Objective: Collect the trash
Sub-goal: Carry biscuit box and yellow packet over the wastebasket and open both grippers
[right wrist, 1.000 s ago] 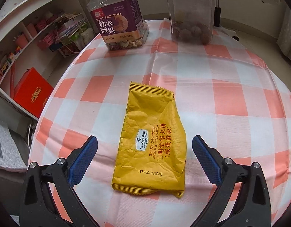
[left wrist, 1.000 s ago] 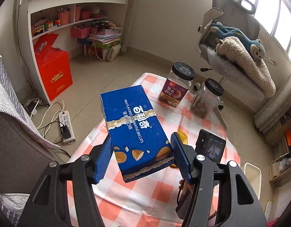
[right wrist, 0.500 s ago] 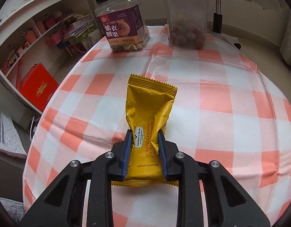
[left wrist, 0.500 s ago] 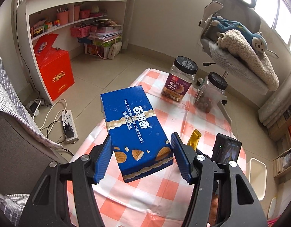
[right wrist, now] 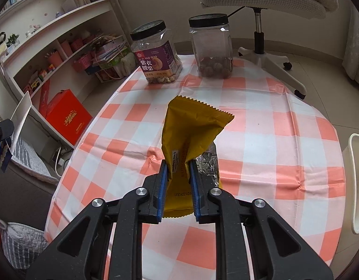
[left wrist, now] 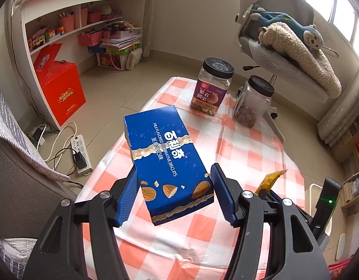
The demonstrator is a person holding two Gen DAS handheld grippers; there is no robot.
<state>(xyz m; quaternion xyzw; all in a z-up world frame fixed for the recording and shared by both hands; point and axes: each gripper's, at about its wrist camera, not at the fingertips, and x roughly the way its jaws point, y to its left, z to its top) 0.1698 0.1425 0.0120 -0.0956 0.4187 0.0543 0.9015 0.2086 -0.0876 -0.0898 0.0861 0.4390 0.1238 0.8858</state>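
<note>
My right tool (right wrist: 178,184) is clamped on the yellow wrapper (right wrist: 191,128) above the desk (right wrist: 261,140); my left tool (left wrist: 172,193) clamps the blue biscuit box (left wrist: 166,161).

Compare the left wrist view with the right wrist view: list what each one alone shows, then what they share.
Left wrist only: the left tongs clamped on the blue biscuit box, a power strip on the floor, and the blue monkey toy on the chair.

Right wrist only: the right tongs shut on the yellow wrapper, its foil inside showing, and the chair's wheeled base.

Both: the checked tablecloth, the purple-label nut jar, the clear jar, the red box, the shelves.
</note>
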